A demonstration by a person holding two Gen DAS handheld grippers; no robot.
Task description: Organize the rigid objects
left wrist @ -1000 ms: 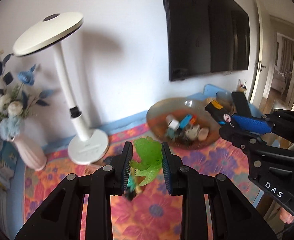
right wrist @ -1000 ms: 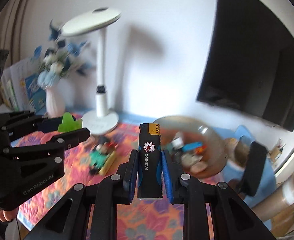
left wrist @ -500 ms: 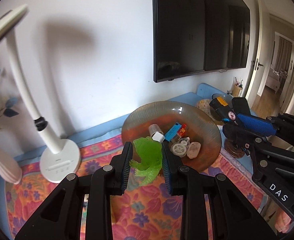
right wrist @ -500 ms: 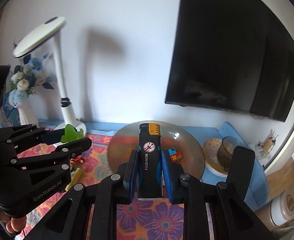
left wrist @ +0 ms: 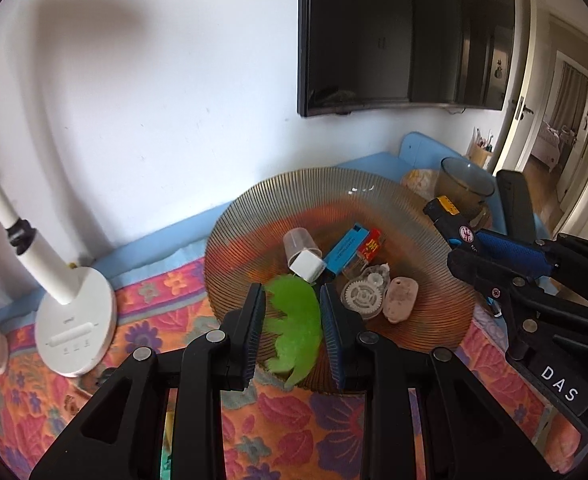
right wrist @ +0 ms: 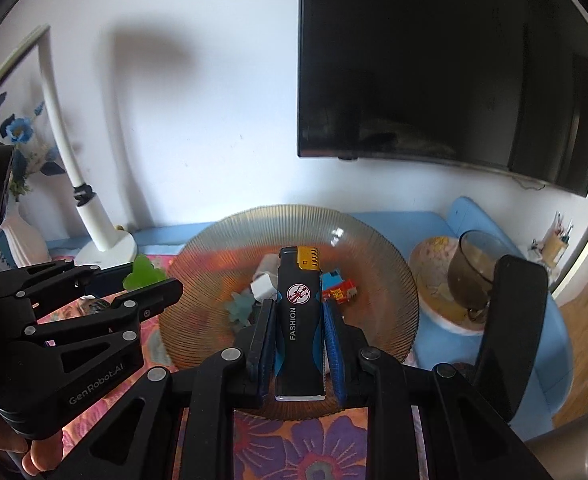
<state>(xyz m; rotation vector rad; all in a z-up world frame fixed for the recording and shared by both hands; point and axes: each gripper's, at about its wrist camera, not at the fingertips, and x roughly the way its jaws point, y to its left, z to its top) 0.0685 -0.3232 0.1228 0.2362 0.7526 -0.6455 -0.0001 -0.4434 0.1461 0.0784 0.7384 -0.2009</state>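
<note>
Left hand-held gripper (left wrist: 289, 312) — jaws narrowed onto a green toy figure (left wrist: 296, 326), held over the near rim of the ribbed glass dish (left wrist: 253, 216). Right hand-held gripper (right wrist: 298, 328) — jaws clamped on a black-and-blue lighter (right wrist: 298, 316), upright, gold cap on top, above the same dish. Dish already carried a white cube (left wrist: 308, 266), a gear piece (left wrist: 362, 298) and a small blue box (left wrist: 346, 246); it sat on the floral surface (left wrist: 141, 320).

A home: wall-mounted television (left wrist: 406, 36), desk lamp (left wrist: 65, 308), flowered tablecloth (left wrist: 165, 304), bedroom doorway (left wrist: 566, 100).
</note>
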